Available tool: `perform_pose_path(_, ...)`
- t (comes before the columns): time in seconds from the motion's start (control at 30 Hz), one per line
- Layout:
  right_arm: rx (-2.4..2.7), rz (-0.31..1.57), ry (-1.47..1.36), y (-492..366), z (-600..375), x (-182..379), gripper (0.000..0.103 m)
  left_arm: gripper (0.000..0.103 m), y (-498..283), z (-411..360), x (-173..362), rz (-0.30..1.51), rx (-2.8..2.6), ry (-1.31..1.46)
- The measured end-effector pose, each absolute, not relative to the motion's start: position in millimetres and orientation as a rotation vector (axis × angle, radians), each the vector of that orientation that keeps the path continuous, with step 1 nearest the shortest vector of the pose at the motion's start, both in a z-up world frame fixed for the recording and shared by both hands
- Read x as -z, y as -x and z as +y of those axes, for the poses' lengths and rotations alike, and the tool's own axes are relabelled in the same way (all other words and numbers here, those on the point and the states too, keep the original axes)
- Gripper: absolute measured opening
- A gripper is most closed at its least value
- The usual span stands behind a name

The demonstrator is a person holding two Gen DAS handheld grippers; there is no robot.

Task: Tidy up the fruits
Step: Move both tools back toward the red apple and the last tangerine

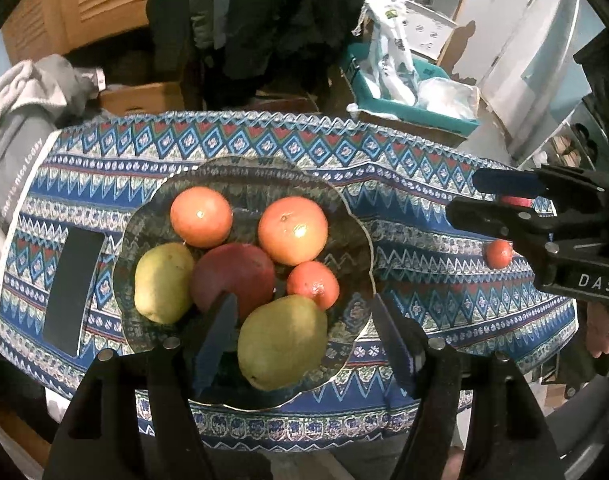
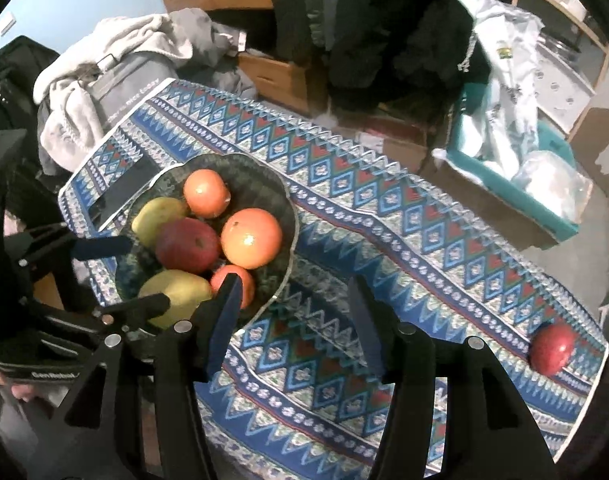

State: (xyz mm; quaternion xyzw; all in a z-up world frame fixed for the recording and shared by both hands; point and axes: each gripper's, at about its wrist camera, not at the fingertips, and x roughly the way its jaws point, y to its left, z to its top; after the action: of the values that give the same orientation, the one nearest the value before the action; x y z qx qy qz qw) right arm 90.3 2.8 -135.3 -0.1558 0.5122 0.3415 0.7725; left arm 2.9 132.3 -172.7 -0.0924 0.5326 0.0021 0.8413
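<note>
On the patterned cloth point(image 1: 424, 208) sits a dark glass bowl point(image 1: 356, 236) holding two oranges point(image 1: 292, 230), two green pears point(image 1: 282, 340), a red apple point(image 1: 234, 276) and a small tangerine point(image 1: 314, 284). Over its near rim hovers the left gripper point(image 1: 304, 340), fingers spread wide around nothing. Right of the bowl, the right gripper point(image 2: 292, 320) hangs over bare cloth, likewise parted and empty. Another apple point(image 2: 552, 348) lies at the cloth's far right edge, well apart. A black phone point(image 1: 72, 292) rests left of the bowl.
</note>
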Motion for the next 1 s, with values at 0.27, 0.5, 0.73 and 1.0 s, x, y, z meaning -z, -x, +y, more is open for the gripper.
perform_pose_path(0.27,-0.678,1.084,0.317,-91,-33,124,0.055,0.076,-10,111,156,1.096,0.019,0.148)
perform_pose_path(0.5,-0.619,1.067,0.274,-98,-72,113,0.056,0.077,-18,87,148,1.094,0.048,0.112)
perform_pose_path(0.73,-0.551,1.058,0.221,-104,-117,104,0.059,0.077,-25,61,143,1.094,0.075,0.080)
perform_pose_path(1.0,-0.498,1.056,0.187,-106,-160,100,0.059,0.077,-34,26,129,1.077,0.107,0.032)
